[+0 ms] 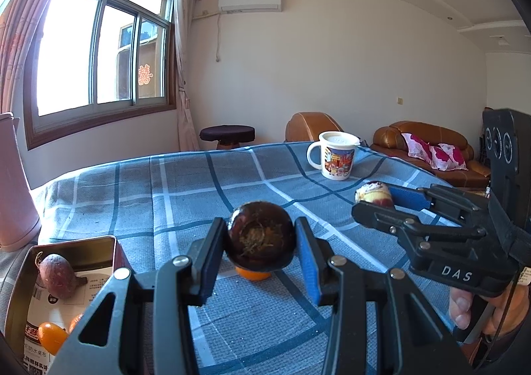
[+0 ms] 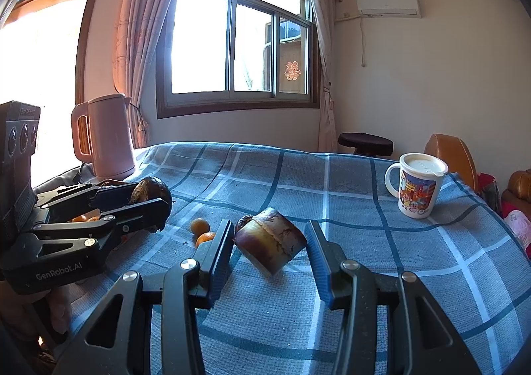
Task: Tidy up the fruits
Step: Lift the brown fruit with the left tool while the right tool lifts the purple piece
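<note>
Purple sugarcane piece (image 2: 270, 239) tilted left-upward

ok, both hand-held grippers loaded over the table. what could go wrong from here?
1. The round dark fruit is pinched only at its sides by the left hand-held gripper; it might roll out.
2. The cut purple chunk sits tilted in the right hand-held gripper, and could slip.

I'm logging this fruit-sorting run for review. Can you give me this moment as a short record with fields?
left gripper: shut on a dark round fruit, held above the tablecloth
right gripper: shut on a cut purple-and-cream piece
tin box: holds a reddish-brown root and small orange fruits
loose on cloth: two small orange fruits
also there: mug, kettle
</note>
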Motion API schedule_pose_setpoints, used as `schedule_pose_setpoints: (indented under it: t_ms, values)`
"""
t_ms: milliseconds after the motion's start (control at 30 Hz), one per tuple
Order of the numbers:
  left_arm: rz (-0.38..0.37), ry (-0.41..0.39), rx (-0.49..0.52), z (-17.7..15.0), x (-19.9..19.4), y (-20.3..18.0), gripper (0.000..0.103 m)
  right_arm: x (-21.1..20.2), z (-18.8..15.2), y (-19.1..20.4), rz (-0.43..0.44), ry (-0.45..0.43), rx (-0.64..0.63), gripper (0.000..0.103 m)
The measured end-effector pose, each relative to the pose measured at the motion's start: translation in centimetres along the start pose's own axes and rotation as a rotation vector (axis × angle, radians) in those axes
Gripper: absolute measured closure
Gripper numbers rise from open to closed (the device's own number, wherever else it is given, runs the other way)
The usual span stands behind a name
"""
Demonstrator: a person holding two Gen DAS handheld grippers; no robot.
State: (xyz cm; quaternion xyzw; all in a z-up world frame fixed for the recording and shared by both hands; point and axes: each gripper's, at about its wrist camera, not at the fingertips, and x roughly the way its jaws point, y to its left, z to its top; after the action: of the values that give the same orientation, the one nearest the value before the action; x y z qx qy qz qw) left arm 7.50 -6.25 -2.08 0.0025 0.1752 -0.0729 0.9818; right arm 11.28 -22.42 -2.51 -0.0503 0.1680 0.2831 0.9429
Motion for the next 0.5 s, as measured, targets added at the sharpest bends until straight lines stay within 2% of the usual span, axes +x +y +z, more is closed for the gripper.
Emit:
schedule_pose_setpoints:
  t_ms: [300,500]
  values:
    - [0.023,-0.036,0.005,0.00,-0.63,0.04,0.059,-0.94,0.03,0.09,-0.007,-0.051,-0.001,0.057]
    - [0.031,-0.046,0.006,0.05,-0.79,0.26,0.059,-0.90,0.11,0.21,-0.006,-0.053,-0.006,0.057]
